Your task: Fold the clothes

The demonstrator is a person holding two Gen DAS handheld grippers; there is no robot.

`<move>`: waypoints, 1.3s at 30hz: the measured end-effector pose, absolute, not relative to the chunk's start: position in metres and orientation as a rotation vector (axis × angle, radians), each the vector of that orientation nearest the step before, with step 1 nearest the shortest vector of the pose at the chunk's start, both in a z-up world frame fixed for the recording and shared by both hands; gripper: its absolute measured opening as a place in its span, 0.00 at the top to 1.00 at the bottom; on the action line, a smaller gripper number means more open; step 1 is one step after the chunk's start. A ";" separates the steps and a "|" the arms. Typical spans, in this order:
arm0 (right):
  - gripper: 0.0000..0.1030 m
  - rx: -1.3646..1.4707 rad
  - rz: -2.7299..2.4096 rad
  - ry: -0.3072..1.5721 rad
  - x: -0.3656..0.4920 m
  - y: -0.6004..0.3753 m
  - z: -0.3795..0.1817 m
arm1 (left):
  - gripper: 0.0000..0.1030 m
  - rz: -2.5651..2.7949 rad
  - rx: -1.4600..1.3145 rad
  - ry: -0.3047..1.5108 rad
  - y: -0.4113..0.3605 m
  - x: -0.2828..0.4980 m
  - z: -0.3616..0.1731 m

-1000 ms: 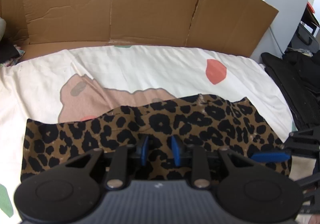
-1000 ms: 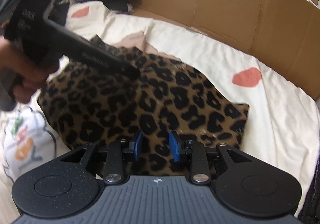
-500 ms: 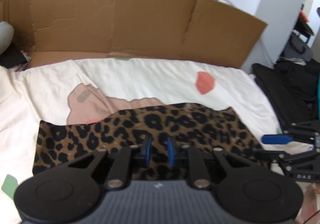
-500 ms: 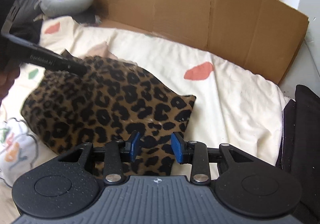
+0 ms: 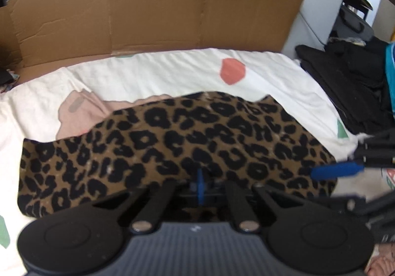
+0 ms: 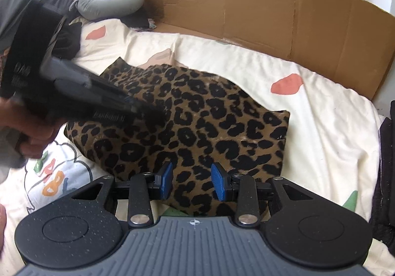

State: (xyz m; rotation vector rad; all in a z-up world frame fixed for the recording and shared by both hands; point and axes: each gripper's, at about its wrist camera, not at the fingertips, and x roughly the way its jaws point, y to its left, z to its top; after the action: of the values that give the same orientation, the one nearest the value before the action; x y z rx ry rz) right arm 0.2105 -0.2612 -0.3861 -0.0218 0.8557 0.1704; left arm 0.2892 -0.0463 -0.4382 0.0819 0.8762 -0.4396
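Cream bedsheet [image 5: 172,73] bears leopard-print garment [image 5: 197,133]; left tool [image 5: 200,186] pinches its near edge, right tool [image 6: 191,181] gapes over it.

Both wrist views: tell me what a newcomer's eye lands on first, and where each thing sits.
The brown-and-black leopard-print garment dominates, lying folded on the cream bedsheet with coral patches. The left gripper has its blue pads pressed together at the garment's near edge, while the right gripper is open over its near right corner. Behind the bed stands a creased brown cardboard wall.
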 end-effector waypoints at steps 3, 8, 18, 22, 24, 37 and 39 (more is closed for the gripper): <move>0.61 -0.056 0.174 0.872 0.207 -0.257 -0.394 | 0.98 -0.422 0.087 0.866 -0.042 0.295 -0.438; 0.61 -0.117 0.147 0.899 0.200 -0.265 -0.405 | 0.98 -0.410 0.087 0.862 -0.037 0.299 -0.435; 0.61 -0.076 0.036 0.898 0.190 -0.294 -0.393 | 0.95 -0.399 0.027 0.849 -0.029 0.268 -0.406; 0.61 -0.053 0.064 0.863 0.187 -0.288 -0.382 | 0.94 -0.428 0.007 0.855 -0.038 0.244 -0.401; 0.61 -0.047 0.081 0.853 0.188 -0.283 -0.379 | 0.94 -0.443 -0.001 0.860 -0.044 0.233 -0.402; 0.61 -0.012 0.141 0.904 0.202 -0.260 -0.407 | 0.91 -0.507 0.081 0.907 -0.066 0.209 -0.441; 0.61 -0.011 0.137 0.904 0.204 -0.262 -0.409 | 0.91 -0.492 0.098 0.907 -0.060 0.209 -0.445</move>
State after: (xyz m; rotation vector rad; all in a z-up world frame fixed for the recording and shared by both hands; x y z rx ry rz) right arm 0.2043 -0.2619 -0.4086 -0.0105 0.9044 0.1374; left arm 0.2093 -0.0602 -0.4447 0.0980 0.9069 -0.4919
